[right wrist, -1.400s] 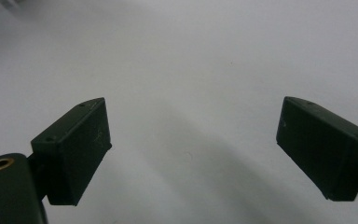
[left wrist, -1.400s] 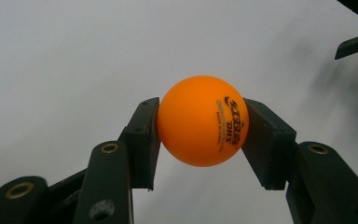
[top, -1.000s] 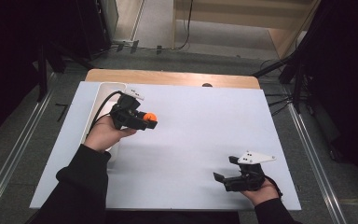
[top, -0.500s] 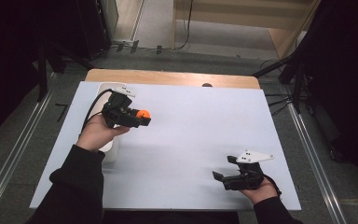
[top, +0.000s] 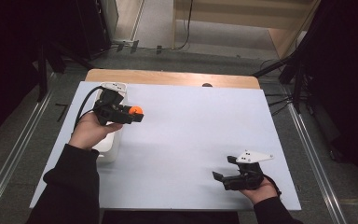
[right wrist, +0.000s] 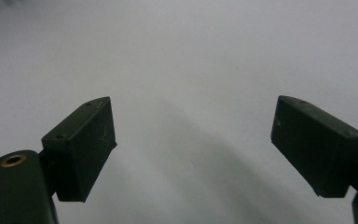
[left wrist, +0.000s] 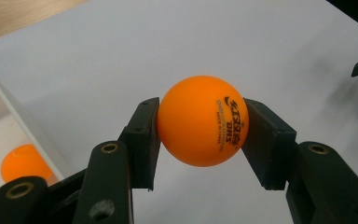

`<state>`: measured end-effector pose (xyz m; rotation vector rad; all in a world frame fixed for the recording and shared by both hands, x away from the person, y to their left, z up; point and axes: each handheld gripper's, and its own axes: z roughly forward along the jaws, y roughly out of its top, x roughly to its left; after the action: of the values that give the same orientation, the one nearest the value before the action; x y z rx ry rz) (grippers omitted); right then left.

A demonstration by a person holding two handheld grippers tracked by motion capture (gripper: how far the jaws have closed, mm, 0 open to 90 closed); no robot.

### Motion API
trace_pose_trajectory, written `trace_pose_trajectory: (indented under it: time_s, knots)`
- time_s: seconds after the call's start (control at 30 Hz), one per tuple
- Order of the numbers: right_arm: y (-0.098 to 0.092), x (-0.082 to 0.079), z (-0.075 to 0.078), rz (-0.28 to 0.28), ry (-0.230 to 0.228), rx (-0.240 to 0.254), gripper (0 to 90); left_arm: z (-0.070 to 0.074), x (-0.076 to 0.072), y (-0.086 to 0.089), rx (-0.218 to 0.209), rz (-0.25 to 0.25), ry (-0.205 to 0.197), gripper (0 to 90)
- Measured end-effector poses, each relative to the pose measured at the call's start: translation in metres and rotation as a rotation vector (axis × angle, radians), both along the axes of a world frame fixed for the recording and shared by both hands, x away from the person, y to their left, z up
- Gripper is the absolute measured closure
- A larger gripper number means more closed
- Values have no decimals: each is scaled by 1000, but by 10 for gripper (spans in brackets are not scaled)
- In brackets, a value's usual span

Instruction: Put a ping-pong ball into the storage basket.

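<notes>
Ball: an orange ball (left wrist: 202, 120) sits clamped between the two black pads of the left gripper (top: 131, 113), held above the white table (top: 191, 140) near its far left part, just beside the bin (top: 108, 150).
Facing: a sphere, so it has no long axis; its dark printed logo and small lettering face the left gripper view, toward the right-hand pad, with the lines of print running up the ball's side.
Look: smooth, matt, evenly orange, with a soft highlight on top; the print is dark blue or black, and the smallest lettering is too fine to read.
Count: two orange balls in the left gripper view, one in the jaws and a second ball (left wrist: 22, 161) lying inside the bin; one bin; two grippers; one table.
Left gripper: closed on the ball, one pad pressing each side at mid-height; the person's left hand (top: 91, 132) carries it over the bin's right edge, jaws pointing right in the high view.
Right gripper: the right gripper (top: 223, 178) has its jaws wide apart with nothing between them, low over bare table at the near right, well apart from the ball.
Bin: white, rectangular, open-topped, standing along the table's left side.
Table: white sheet over a wooden top, whose bare strip shows at the far edge.
</notes>
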<state>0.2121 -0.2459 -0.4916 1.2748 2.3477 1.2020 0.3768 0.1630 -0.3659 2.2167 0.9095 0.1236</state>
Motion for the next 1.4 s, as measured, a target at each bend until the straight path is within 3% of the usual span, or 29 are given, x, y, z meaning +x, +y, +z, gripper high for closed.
trace_pose_trajectory:
  time_s: [0.7, 1.4]
  knots:
    - [0, 0, 0, -2, 3, 4, 123, 2, 4, 16, 30, 86, -32, 505]
    - [0, 0, -1, 0, 3, 1, 123, 0, 8, 28, 24, 191, -55, 505]
